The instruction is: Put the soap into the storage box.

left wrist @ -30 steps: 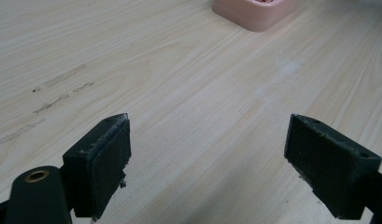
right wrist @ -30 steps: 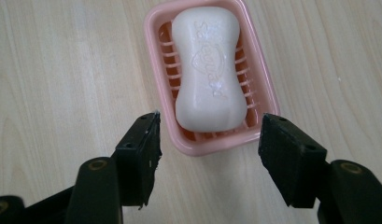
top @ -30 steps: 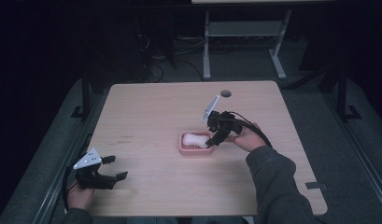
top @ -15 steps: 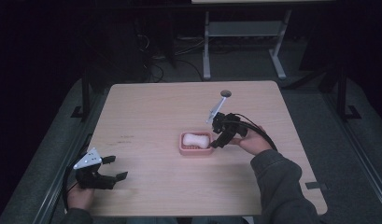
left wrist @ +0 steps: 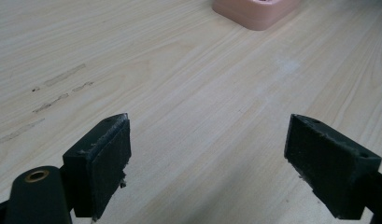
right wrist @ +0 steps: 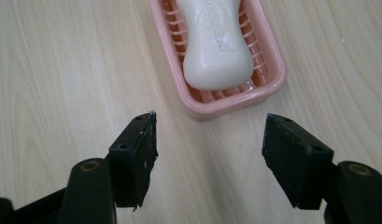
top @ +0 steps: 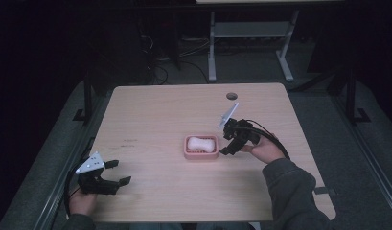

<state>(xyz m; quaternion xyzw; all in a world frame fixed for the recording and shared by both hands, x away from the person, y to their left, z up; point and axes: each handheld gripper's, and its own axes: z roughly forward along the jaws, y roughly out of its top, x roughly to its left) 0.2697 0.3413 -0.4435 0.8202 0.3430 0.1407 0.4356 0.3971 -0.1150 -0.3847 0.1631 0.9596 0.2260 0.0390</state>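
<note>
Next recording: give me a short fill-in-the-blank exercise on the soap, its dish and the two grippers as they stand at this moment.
1. The white bar of soap lies inside the ribbed plastic soap dish, whose colour is ____.
2. The right gripper, its jaws just opening, has ____ between them.
3. The left gripper hovers over the light wooden table with its jaws ____.

Missing words: pink; nothing; open
</note>
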